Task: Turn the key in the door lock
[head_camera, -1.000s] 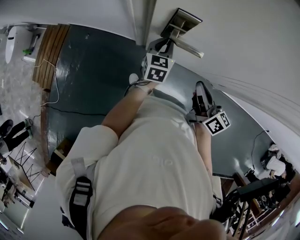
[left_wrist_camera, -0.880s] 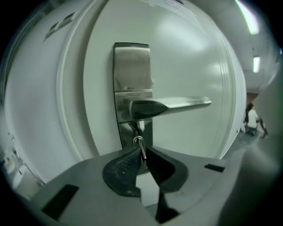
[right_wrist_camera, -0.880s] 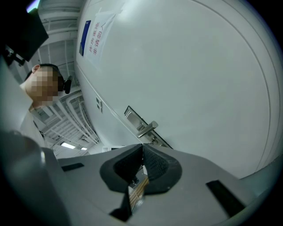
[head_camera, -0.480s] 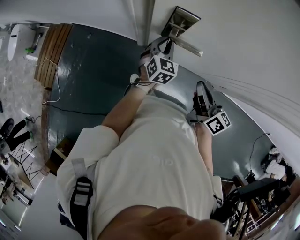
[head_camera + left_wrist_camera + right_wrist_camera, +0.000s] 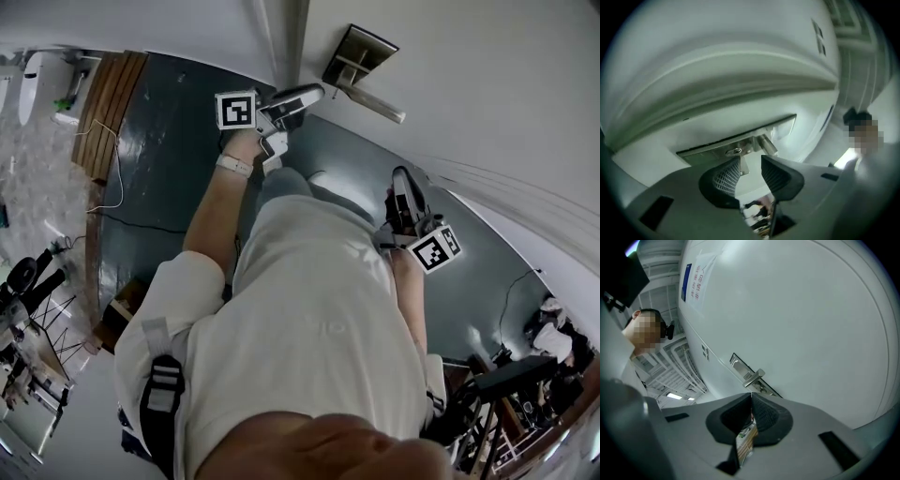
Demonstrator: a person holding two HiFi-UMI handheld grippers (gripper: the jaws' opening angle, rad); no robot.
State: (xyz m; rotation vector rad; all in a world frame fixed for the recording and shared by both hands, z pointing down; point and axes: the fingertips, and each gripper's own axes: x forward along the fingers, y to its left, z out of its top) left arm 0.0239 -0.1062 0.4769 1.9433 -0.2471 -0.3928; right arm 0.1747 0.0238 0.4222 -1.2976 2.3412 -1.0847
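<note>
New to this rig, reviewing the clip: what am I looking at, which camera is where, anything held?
No robot: a person holds a two-jaw claw in each hand, facing a white door. The head view looks down over their body; the other two ride on the claws. The left claw faces the lock plate; its jaws have just been opening, and what looks like the key stands between them, unclamped. The right claw is shut, empty, away from the lock.

White wall (image 5: pixel 122 23), dark floor (image 5: pixel 178 159) around me.
Floor glossy grey-green; wooden slatted panel (image 5: pixel 105 103) lies at its left edge, thin cable (image 5: pixel 114 173) trailing beside it.
</note>
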